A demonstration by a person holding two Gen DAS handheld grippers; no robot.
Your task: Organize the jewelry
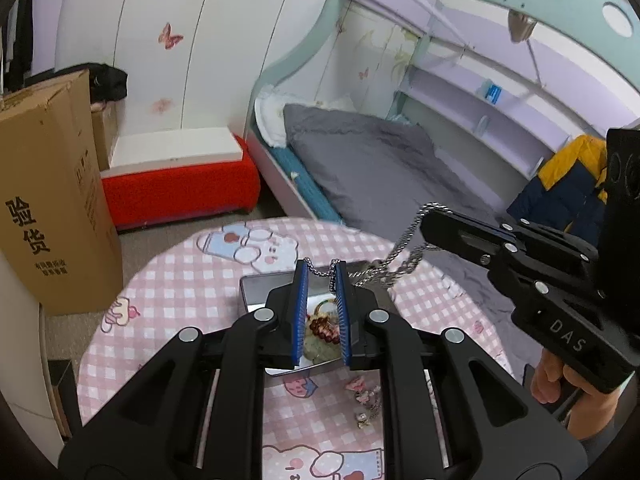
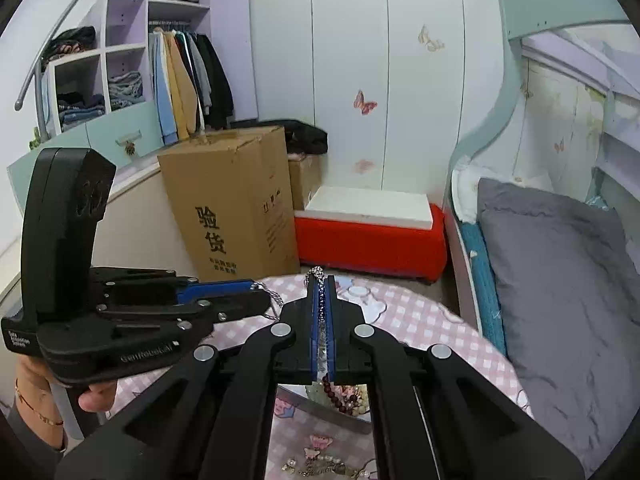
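A silver chain necklace (image 1: 400,248) hangs between my two grippers above a metal tray (image 1: 256,288) on the pink checked table. My right gripper (image 2: 321,280) is shut on the chain (image 2: 316,274); in the left wrist view it (image 1: 430,224) comes in from the right. My left gripper (image 1: 322,268) stands open, with the chain draped across its blue fingertips (image 1: 302,276); in the right wrist view it (image 2: 256,292) is at left. Dark red beads (image 1: 324,326) and pale jewelry lie in the tray below; they also show in the right wrist view (image 2: 340,396).
Small pearl and pink trinkets (image 1: 366,396) lie on the tablecloth (image 1: 168,292) near me. A cardboard box (image 1: 52,184), a red bench (image 1: 180,188) and a bed with a grey pillow (image 1: 360,160) surround the round table.
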